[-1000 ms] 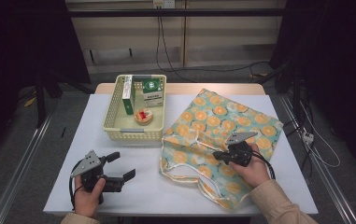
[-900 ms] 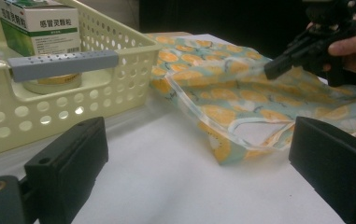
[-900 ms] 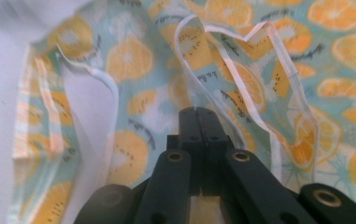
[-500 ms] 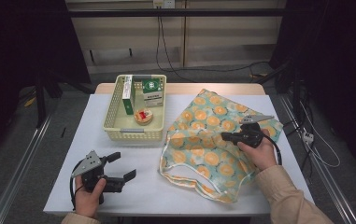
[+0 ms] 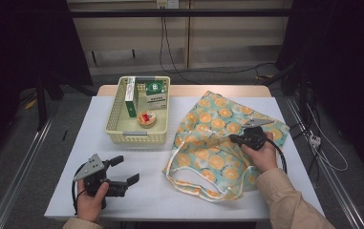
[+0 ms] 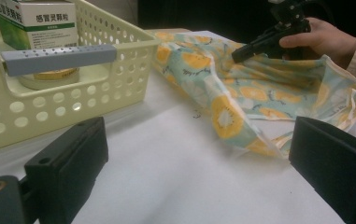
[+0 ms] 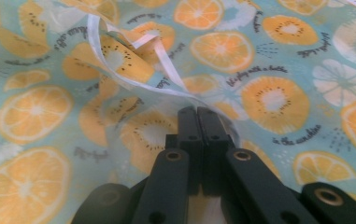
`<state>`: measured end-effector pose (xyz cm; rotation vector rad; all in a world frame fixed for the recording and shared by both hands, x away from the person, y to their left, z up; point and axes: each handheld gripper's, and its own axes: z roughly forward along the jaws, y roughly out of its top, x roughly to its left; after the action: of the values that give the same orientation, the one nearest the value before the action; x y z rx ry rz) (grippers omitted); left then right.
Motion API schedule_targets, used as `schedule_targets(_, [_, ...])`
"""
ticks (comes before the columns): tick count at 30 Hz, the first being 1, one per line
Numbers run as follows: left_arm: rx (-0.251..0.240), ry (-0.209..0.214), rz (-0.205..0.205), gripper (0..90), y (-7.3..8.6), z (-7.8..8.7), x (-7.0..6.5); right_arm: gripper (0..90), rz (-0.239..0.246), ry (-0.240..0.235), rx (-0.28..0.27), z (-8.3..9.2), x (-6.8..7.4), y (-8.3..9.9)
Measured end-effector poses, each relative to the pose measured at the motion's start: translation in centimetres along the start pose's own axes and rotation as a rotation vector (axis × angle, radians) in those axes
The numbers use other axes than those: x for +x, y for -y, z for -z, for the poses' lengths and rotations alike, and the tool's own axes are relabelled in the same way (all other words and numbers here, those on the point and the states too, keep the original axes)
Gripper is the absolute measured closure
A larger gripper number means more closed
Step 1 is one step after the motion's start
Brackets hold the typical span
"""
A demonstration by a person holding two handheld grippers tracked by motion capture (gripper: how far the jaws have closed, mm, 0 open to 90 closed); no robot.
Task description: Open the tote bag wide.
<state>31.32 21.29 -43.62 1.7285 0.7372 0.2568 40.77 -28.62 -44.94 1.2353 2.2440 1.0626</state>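
Note:
A cloth bag (image 5: 218, 138) printed with orange slices on pale blue lies on the right half of the white table (image 5: 146, 200). My right gripper (image 5: 233, 139) sits over the bag's middle, shut on a pinch of its upper layer, which is lifted off the table. In the right gripper view the jaws (image 7: 197, 114) are pressed together where the white strap (image 7: 105, 60) and thin fabric (image 7: 269, 98) run in. My left gripper (image 5: 126, 170) rests open at the front left, with nothing between its fingers (image 6: 73, 158).
A pale yellow perforated basket (image 5: 136, 138) stands at the back left of the table, holding a green-and-white box (image 5: 155, 93), a slim green box (image 5: 131, 95) and a small round tin (image 5: 146, 118). The basket's wall (image 6: 73, 98) is close ahead of the left gripper.
My right gripper has moved toward the right and far side of the bag with fabric in its jaws, pulling the upper layer up. The left gripper has stayed still.

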Motion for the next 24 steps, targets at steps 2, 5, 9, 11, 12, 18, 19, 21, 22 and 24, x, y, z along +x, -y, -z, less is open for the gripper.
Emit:
schedule_targets(2, [-0.003,-0.003,0.003,4.7,0.0,0.0,0.0,89.8,-0.018,-0.002,0.002,-0.1,-0.2,0.3])
schedule_targets(5, [-0.002,-0.002,0.000,4.7,0.0,0.0,0.0,87.4,-0.027,-0.011,0.008,-0.3,-0.2,0.8])
schedule_targets(9, [-0.001,-0.001,0.003,4.7,0.0,0.0,-0.1,81.7,-0.022,-0.022,0.020,-0.4,0.0,1.2])
schedule_targets(11, [-0.001,-0.002,0.000,4.7,0.0,0.0,-0.1,75.8,-0.016,-0.029,0.023,-0.3,0.2,1.2])
schedule_targets(12, [-0.001,-0.002,0.000,4.7,0.0,0.0,-0.1,71.6,-0.011,-0.032,0.014,-0.2,0.3,1.1])
schedule_targets(18, [-0.001,-0.002,0.003,4.7,0.0,0.0,-0.1,54.8,0.022,-0.055,-0.036,0.5,1.3,0.4])
schedule_targets(19, [-0.001,-0.003,0.002,4.7,0.0,0.0,-0.1,50.7,0.023,-0.072,-0.043,0.5,1.5,0.3])
schedule_targets(21, [0.000,-0.002,0.001,4.7,-0.1,-0.1,0.0,47.3,0.046,-0.074,-0.027,0.4,2.0,0.2])
schedule_targets(22, [-0.001,-0.003,0.001,4.7,-0.1,0.0,-0.1,46.4,0.066,-0.072,-0.018,0.3,2.3,0.2])
schedule_targets(24, [-0.003,-0.002,0.000,4.7,-0.1,0.0,0.0,44.6,0.086,-0.077,-0.004,-0.1,2.5,0.2])
